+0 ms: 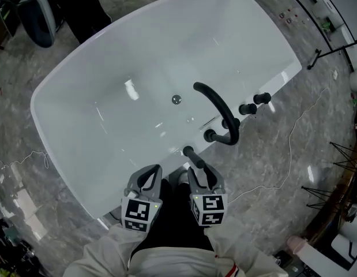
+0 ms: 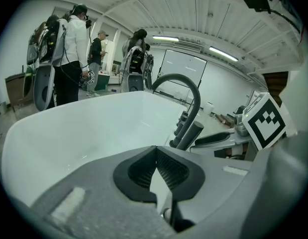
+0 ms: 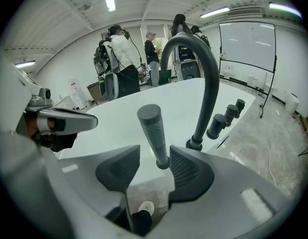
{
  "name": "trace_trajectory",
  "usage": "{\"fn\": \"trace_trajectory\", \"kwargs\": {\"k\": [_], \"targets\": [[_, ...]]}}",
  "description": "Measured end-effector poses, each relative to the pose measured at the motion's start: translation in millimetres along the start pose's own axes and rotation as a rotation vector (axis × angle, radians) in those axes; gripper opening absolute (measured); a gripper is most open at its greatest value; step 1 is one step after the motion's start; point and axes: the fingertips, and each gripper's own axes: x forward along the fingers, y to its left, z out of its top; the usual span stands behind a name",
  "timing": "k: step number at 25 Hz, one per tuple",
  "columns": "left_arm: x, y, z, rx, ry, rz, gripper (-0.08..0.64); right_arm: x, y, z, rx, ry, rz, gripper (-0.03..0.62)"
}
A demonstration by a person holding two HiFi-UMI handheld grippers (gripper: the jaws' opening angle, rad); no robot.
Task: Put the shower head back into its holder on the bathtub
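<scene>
The shower head [image 3: 154,131] stands on its foot in the gap of my right tool [image 3: 154,156], whose jaws are spread wide. Neither pad presses on it, though the right-hand pad is just beside its lower end. Its long axis runs nearly upright, tipping a little toward 11 o'clock in the right gripper view, over the basin. In the head view it lies at 12 o'clock from that tool, very near the tips. Its foot sits in a small dark collar on the rim, which I take to be the holder [image 3: 162,164], so I judge it is already seated. Any backing off should run toward 6 o'clock, clear of the stem, or the near pad could drag it out.

My left tool [image 2: 154,153] sits at 9 o'clock of the right one, with its ribbed pads meeting at the tips and nothing between them. It is the farther of the two from the shower head.

The shower head is a matte dark cylinder, slim at the foot and wider at the flat top, with a finely dotted face down one side. The faucet [image 3: 203,68] at 2 o'clock of it is a smooth dark tube bent into a tall arch. Three stubby round knobs [image 3: 228,116] line the rim beyond it. The bathtub [image 1: 57,149] is glossy white, an oval with sloping walls and a small metal drain.
</scene>
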Motion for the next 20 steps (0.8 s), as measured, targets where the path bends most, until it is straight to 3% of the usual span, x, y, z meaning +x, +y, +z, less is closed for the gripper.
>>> {"fn": "trace_trajectory", "kwargs": {"k": [9,13,20], "targets": [[-30,-23,50,0.079,-0.048,0.001,0.000,-67,-13,37,0.000,-0.077,-0.018,0.178],[-38,-40,88,0.104,-0.091,-0.003,0.000,-104,-36,83,0.076,-0.168,-0.013,0.169],[-69,-52,151,0.166,-0.183,-0.006,0.000,-163,-62,154,0.101,-0.359,-0.069,0.107]]}}
